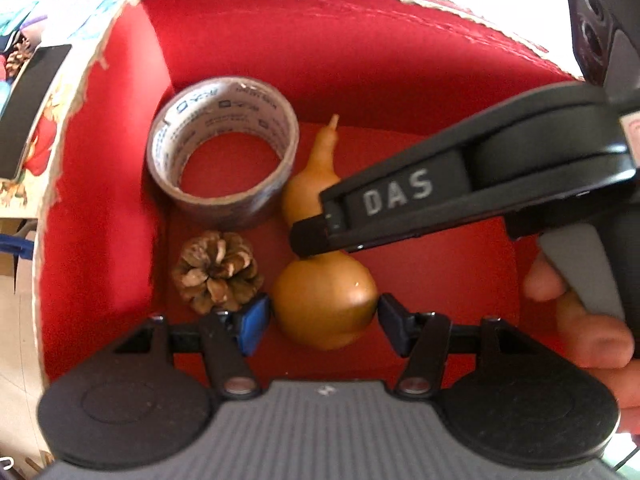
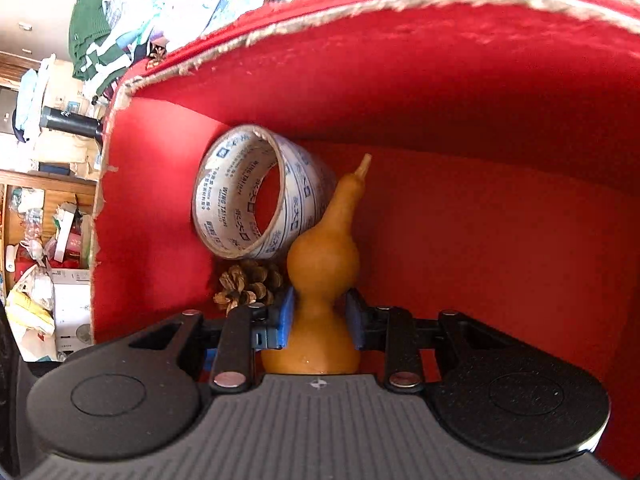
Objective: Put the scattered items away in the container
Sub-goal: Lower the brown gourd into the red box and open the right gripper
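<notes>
Both wrist views look into the red box (image 1: 360, 80), where the gourd (image 1: 326, 308) lies on the floor beside the tape roll (image 1: 224, 156) and the pine cone (image 1: 218, 270). Your right gripper (image 2: 320, 320) reaches in at the gourd's narrow waist, its blue pads (image 2: 286, 320) closed against either side, so it is clamped on the gourd. Your left gripper (image 1: 324, 320) sits over the gourd's round bottom with its jaws spread to about the gourd's width; from the left wrist view you cannot tell whether the pads (image 1: 254, 326) touch it or stand just clear. The hand (image 1: 576, 312) on the right tool's trigger shows at the edge of the left view.

Step in hand: placing the gourd in the box. It appears to rest on the box floor already, its stem pointing to the far wall, just beside the tape roll.

The next move likely calls for you to part the right jaws and draw both tools straight back, taking care not to drag the gourd or knock the pine cone.
</notes>
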Demonstrator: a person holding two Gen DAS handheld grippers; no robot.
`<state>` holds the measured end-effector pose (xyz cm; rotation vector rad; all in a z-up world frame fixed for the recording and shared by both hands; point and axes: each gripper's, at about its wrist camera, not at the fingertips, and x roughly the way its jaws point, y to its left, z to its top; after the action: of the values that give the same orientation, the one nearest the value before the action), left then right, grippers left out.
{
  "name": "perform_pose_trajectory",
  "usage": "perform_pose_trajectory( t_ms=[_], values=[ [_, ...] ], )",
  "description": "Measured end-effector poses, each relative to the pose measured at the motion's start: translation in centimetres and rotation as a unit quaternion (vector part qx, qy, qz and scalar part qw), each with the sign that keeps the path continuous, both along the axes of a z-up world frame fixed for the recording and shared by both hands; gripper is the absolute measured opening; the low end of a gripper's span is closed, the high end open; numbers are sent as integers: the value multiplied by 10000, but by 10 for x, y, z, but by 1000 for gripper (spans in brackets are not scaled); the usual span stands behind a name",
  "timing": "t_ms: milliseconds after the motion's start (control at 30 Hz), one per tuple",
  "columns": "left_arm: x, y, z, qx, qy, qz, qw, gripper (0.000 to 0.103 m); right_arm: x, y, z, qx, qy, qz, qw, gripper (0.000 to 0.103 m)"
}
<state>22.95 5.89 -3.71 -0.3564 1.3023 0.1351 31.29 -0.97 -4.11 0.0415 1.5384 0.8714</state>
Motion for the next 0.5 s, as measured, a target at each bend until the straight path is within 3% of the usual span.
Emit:
perform_pose_trajectory(
  t_ms=[200, 333, 500],
  values=[
    [2, 2, -1, 49, 44, 60, 10000, 60, -1, 3, -2, 64, 51, 167, 9998, 34],
    [3, 2, -1, 121, 50, 63, 9999, 61, 0, -1, 3, 40, -133, 112, 9998, 56],
    [4, 1, 0, 253, 31, 38, 9997, 61, 6, -15, 12, 230, -225, -23, 9995, 57]
  ],
)
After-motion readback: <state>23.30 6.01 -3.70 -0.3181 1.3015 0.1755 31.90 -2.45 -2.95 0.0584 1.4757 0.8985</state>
